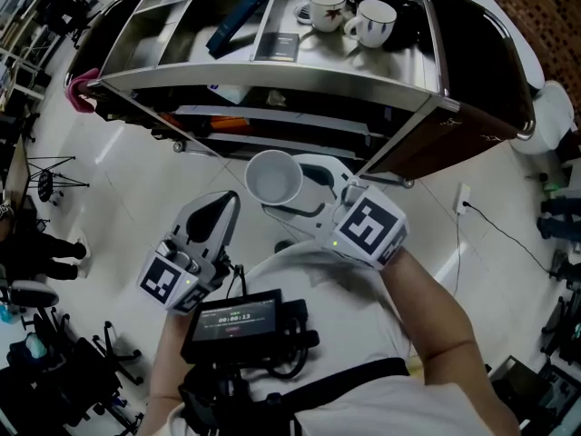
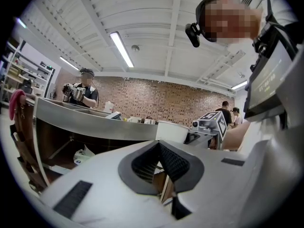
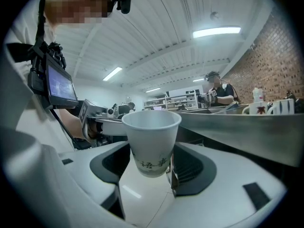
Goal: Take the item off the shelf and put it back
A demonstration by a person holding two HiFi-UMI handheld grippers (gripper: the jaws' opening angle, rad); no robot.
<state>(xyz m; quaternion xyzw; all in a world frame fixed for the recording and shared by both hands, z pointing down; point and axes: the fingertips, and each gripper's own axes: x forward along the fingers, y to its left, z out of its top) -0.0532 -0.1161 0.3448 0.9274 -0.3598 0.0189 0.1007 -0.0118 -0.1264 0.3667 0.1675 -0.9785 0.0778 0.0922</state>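
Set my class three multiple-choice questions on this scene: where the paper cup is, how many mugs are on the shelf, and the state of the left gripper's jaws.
1. The cup is: A on the floor; B between the right gripper's jaws; C in a drawer.
2. Mugs on the shelf top: A one; B four; C two.
3. The left gripper's jaws are: A together, empty; B wide apart; C closed on a book.
Answers: 1 B, the jaws clamp it in mid-air; 2 C, two white mugs stand together; 3 A, they meet with nothing between.
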